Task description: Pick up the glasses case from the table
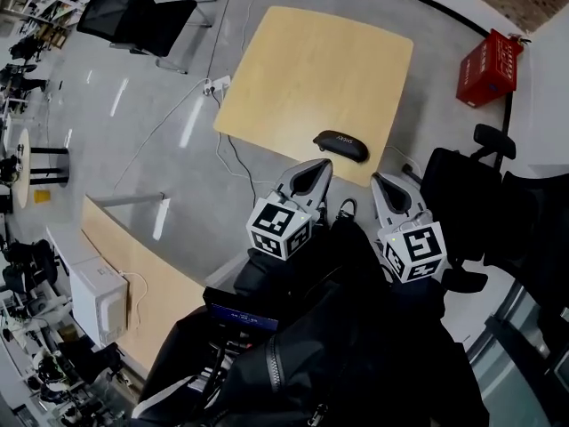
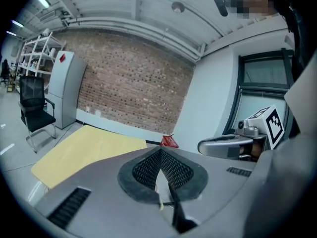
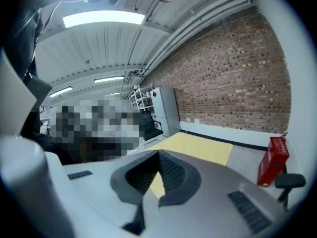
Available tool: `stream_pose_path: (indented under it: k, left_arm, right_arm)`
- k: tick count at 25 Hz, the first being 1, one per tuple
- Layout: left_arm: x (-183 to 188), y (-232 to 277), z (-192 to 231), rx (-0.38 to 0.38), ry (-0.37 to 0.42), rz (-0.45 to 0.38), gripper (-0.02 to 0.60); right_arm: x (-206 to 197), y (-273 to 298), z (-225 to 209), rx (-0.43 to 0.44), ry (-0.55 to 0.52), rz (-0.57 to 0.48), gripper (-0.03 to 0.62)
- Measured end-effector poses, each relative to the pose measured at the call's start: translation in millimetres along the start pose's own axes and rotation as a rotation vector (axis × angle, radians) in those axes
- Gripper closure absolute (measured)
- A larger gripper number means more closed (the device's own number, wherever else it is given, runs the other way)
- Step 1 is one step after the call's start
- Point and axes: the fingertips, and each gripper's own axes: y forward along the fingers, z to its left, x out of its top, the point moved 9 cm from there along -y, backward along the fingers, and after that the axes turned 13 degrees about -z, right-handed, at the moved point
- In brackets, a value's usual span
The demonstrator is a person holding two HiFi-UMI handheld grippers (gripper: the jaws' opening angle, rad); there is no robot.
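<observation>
The left gripper [image 1: 318, 171] and the right gripper [image 1: 386, 185] sit side by side, each with its jaws closed together and empty. Just beyond them the black glasses case [image 1: 340, 145] lies near the table's [image 1: 311, 60] near edge, towards its right. A red box [image 1: 487, 68] stands far right.

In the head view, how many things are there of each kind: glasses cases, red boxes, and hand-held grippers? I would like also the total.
Glasses case: 1
Red box: 1
Grippers: 2 (left gripper, right gripper)
Total: 4
</observation>
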Motion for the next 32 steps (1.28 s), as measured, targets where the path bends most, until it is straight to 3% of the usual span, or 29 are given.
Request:
stream_pose_path:
  k: [12, 26, 32]
  left_arm:
    - [-42, 11, 56, 0.078, -0.07, 0.182, 0.583]
    - [-106, 24, 98, 0.11, -0.144, 0.388, 0.583]
    - [-123, 22, 108, 0.124, -0.168, 0.434, 0.583]
  right_arm:
    - [-64, 49, -7, -0.014, 0.03, 0.217, 0.591]
    - [-140, 102, -27, 0.095, -0.102, 0.461, 0.591]
    - [-163, 113, -33, 0.12, -0.124, 0.535, 0.591]
